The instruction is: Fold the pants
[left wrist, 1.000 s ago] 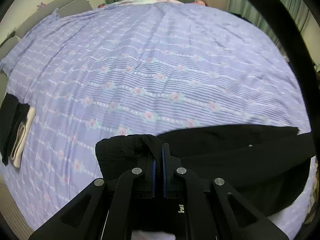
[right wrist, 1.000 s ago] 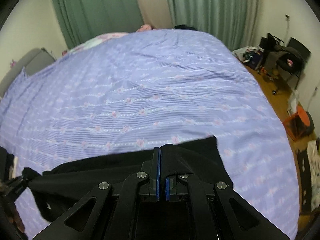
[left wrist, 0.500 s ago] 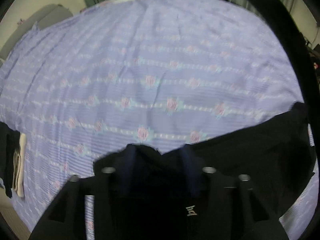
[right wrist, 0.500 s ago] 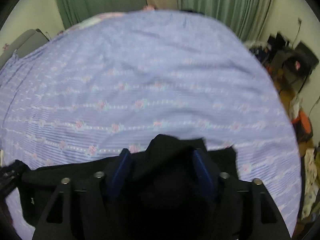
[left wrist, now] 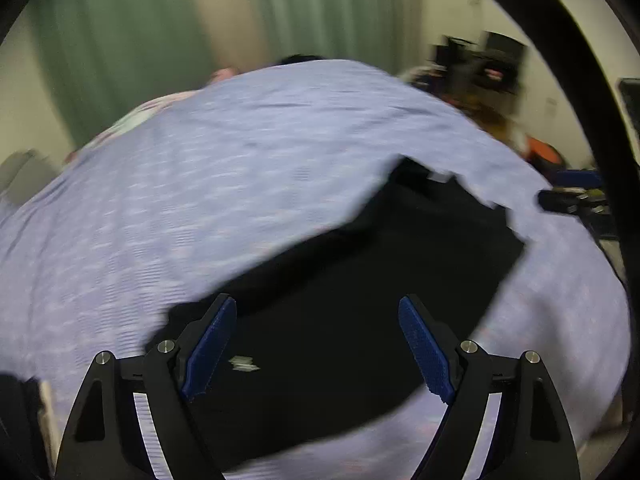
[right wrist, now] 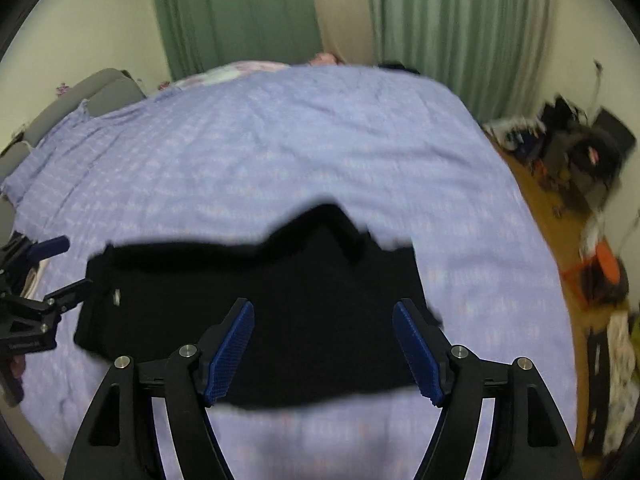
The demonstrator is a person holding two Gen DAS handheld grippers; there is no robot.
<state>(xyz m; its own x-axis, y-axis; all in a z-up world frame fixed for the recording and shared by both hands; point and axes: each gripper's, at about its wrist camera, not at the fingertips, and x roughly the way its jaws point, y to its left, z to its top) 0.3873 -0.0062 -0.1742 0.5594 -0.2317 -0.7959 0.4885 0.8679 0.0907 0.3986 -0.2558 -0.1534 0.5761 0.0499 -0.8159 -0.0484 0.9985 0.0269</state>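
Note:
Black pants (left wrist: 360,300) lie in a folded block on the purple flowered bedsheet (left wrist: 200,184); they also show in the right wrist view (right wrist: 280,312). My left gripper (left wrist: 318,344) is open and empty, held just above the pants' near edge. My right gripper (right wrist: 324,344) is open and empty above the pants' near edge. The left gripper also shows at the left edge of the right wrist view (right wrist: 60,268), beside the pants' left end. Both views are blurred by motion.
Green curtains (right wrist: 240,16) hang behind the bed. A grey headboard (right wrist: 92,92) is at the far left. Dark bags and clutter (right wrist: 580,148) and an orange item (right wrist: 600,264) lie on the wooden floor to the right of the bed.
Both grippers were shut on the black pants a second ago. They have opened, let the pants drop onto the sheet, and pulled back and up.

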